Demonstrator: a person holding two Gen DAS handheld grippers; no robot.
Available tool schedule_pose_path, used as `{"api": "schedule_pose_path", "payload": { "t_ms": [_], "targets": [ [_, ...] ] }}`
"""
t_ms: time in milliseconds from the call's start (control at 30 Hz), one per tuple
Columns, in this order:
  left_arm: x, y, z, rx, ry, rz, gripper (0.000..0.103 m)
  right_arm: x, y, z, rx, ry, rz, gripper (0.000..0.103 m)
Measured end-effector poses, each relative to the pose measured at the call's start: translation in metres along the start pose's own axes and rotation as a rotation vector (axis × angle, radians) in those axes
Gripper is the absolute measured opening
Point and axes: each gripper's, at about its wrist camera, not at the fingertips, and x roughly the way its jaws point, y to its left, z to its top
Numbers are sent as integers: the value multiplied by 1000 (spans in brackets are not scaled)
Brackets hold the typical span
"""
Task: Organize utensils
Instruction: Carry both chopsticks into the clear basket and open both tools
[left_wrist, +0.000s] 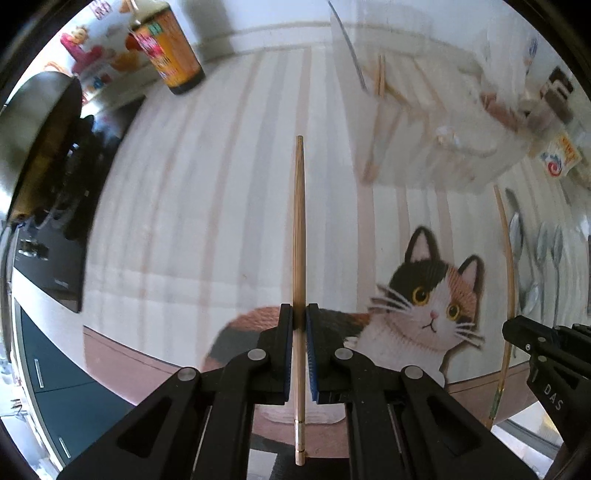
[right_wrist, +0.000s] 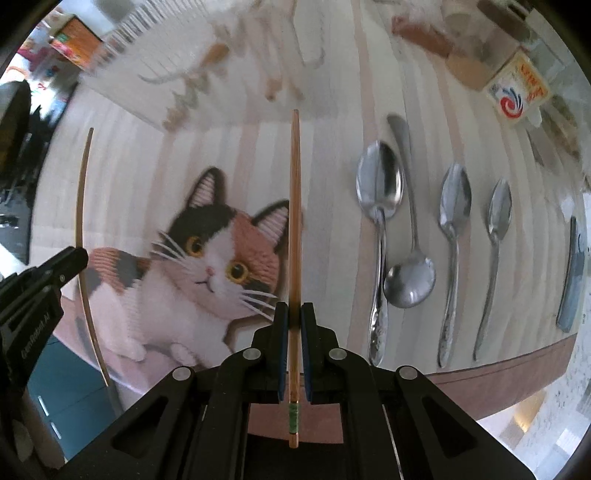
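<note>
Left gripper (left_wrist: 299, 314) pinches a pale chopstick (left_wrist: 299, 229) at frame centre; right gripper (right_wrist: 294, 314) pinches a darker chopstick (right_wrist: 294, 206). Both hang over the cat mat (right_wrist: 207, 236). Risk: thin sticks pivot or slip from the pads, landing askew near the spoons (right_wrist: 378, 184).

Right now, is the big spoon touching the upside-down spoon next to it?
Touching. In the right wrist view the large spoon lies beside the reversed spoon, and the reversed one's round bowl overlaps the large spoon's handle with no gap showing.

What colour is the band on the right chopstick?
Green band, clearest in the right wrist view.
</note>
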Motion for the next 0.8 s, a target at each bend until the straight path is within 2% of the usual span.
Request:
{"api": "schedule_pose_path", "payload": {
  "t_ms": [300,533,800],
  "targets": [
    [-61,30,3,-47,-99,-26,4,-58,-4,2,-11,-63,96,7],
    [-102,31,13,-47,-183,-59,4,-88,-7,1,-22,-96,149,7],
    [-134,18,31,-26,-241,-130,4,-124,-5,3,-31,-162,222,7]
  ]
}}
